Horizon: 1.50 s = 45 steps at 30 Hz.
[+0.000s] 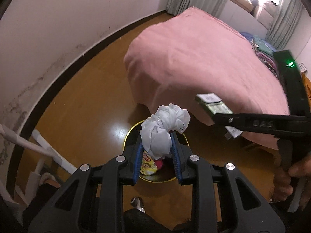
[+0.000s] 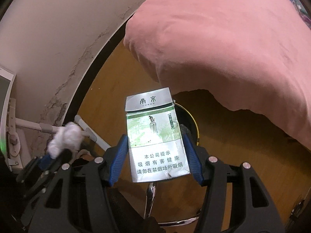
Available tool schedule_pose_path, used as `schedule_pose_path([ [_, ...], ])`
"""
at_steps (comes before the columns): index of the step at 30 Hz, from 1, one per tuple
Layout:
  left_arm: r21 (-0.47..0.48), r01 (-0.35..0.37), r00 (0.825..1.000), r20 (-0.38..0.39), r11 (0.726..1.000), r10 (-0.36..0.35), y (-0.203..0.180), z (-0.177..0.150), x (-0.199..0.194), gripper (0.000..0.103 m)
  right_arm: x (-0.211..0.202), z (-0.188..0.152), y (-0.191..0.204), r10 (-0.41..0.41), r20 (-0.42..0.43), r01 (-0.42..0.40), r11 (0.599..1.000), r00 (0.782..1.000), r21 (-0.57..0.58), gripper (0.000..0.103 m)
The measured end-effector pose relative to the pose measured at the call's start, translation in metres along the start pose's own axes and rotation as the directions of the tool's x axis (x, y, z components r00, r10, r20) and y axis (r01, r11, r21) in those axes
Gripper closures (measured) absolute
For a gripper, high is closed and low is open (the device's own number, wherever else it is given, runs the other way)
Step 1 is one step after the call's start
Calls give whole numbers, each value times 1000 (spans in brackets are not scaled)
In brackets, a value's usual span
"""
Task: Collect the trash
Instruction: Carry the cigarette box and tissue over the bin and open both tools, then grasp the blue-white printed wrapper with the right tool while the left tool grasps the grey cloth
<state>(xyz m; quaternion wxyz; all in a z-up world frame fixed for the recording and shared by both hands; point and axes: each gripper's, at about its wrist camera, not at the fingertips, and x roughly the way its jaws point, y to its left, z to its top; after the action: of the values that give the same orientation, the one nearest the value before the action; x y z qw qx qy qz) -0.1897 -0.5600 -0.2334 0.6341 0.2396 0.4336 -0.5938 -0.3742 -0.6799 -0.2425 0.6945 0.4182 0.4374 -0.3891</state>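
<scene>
Pink-covered bed [image 1: 204,58] over brown floor [image 1: 87,106]. Black bin [image 1: 155,176] below, wrappers inside. Left claw [image 1: 157,145] clamped on crumpled white tissue [image 1: 165,130] above bin. Right claw [image 2: 155,151] clamped on green-and-silver cigarette pack [image 2: 155,137] beside bin.

Left gripper [image 1: 156,155] frame: my linkage arms are matte black plastic with long cut-out slots.
Left pads [image 1: 138,161]: ribbed blue strips line the inner faces of my fingers.
Bolts: four round silver heads sit across my knuckles.
Right gripper [image 2: 156,153] frame: the same black slotted arms, blue ribbed pads and silver bolts.
Right gripper side: a small screw, scratched lettering, and a green light glowing on the far black housing.
Hand [image 1: 291,174]: no sleeve shows.
</scene>
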Motion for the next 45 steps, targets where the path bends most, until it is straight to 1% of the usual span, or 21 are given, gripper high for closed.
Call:
schedule_pose_path([
  [4, 2, -12, 1000, -14, 1000, 12, 2, -5, 8, 76, 1, -3, 7, 6, -4, -7, 1000, 1000, -10, 45],
  [5, -1, -14, 1000, -14, 1000, 14, 3, -5, 7, 76, 1, -1, -1, 8, -6, -8, 1000, 1000, -9, 45],
  [8, -12, -15, 1000, -19, 1000, 15, 8, -6, 8, 76, -1, 1, -3, 8, -12, -8, 1000, 1000, -3, 43],
  [9, -12, -16, 1000, -21, 1000, 16, 8, -6, 7, 76, 0, 2, -3, 7, -14, -7, 1000, 1000, 1, 41],
  [11, -8, -20, 1000, -18, 1000, 20, 8, -7, 6, 76, -2, 5, -4, 10, -3, -10, 1000, 1000, 5, 29],
  [12, -4, -22, 1000, -17, 1000, 22, 7, -7, 5, 76, -5, 6, -4, 9, 9, -9, 1000, 1000, 5, 28],
  [16, -4, -21, 1000, -19, 1000, 21, 5, -6, 5, 76, -8, 6, -2, 7, 31, -7, 1000, 999, 6, 26],
  [19, 1, -18, 999, -28, 1000, 19, 2, -5, 8, 76, -10, 7, -6, 10, 38, -11, 1000, 999, 25, 26],
  [21, 17, -9, 999, -32, 1000, 9, -2, -6, 9, 76, -11, 7, -10, 11, 45, -13, 999, 999, 39, 26],
  [23, 31, -13, 999, -32, 999, 14, -6, -5, 11, 76, -14, 8, -13, 8, 58, -12, 999, 998, 53, 25],
  [25, 29, -3, 999, -32, 1000, 4, -9, -3, 11, 74, -18, 8, -15, 4, 77, -9, 998, 997, 69, 25],
  [26, 25, 10, 999, -31, 1000, -9, -10, -1, 12, 65, -21, 8, -17, 2, 88, -9, 997, 996, 78, 24],
  [27, 24, 16, 999, -32, 1000, -16, -12, 1, 12, 49, -23, 9, -18, 0, 100, -8, 996, 995, 87, 24],
  [28, 22, 18, 999, -30, 1000, -17, -12, 2, 11, 42, -25, 9, -19, -2, 106, -8, 996, 994, 91, 23],
  [29, 19, 20, 1000, -17, 1000, -20, -14, 4, 9, 39, -26, 9, -20, -2, 112, -9, 995, 994, 95, 23],
  [34, 31, 19, 1000, -2, 999, -19, -18, 7, 1, 38, -27, 8, -18, 4, 112, -13, 996, 994, 85, 23],
  [37, 34, 8, 1000, 4, 999, -8, -16, 5, -10, 32, -27, 7, -13, -3, 112, -4, 998, 994, 60, 23],
  [38, 36, 3, 1000, 12, 999, -3, -15, 4, -16, 27, -28, 6, -11, -5, 113, 0, 999, 994, 52, 22],
  [41, 50, -27, 999, 43, 998, 25, -10, 2, -43, 13, -27, 6, -1, -8, 113, 7, 1000, 994, 8, 22],
  [44, 63, -67, 995, 79, 996, 62, 1, 0, -85, 10, -33, 3, 13, -17, 143, 23, 999, 990, -39, 22],
  [45, 64, -74, 994, 86, 995, 68, 7, -2, -102, 9, -39, 2, 21, -27, 169, 39, 997, 985, -66, 22],
])
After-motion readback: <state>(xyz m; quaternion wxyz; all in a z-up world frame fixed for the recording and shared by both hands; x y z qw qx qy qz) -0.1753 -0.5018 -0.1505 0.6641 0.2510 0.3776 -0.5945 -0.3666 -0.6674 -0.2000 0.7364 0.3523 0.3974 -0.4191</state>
